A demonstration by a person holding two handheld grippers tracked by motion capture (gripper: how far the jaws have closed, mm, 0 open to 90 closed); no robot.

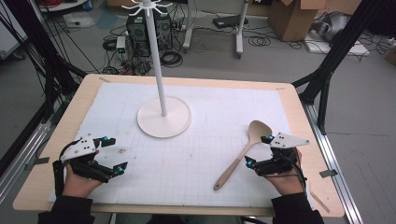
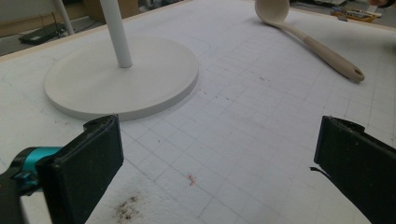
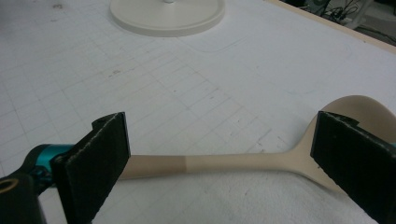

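Observation:
A beige ladle [image 1: 242, 153] lies flat on the white gridded mat [image 1: 187, 158] at the right, bowl toward the back. My right gripper [image 1: 259, 150] rests beside it, open, and in the right gripper view the ladle's handle [image 3: 210, 163] runs across between the wide jaws with no pad touching it. A white stand with a round base [image 1: 164, 117] and a tall pole [image 1: 156, 56] rises at the middle back. My left gripper [image 1: 115, 154] sits at the front left, open and empty, facing the stand base [image 2: 121, 79] and the ladle [image 2: 317, 46] farther off.
The mat covers a wooden table [image 1: 56, 154]. A small dark stain [image 2: 127, 209] marks the mat just ahead of the left gripper. Beyond the table are a black frame [image 1: 327, 70], cables and cardboard boxes [image 1: 299, 18] on the floor.

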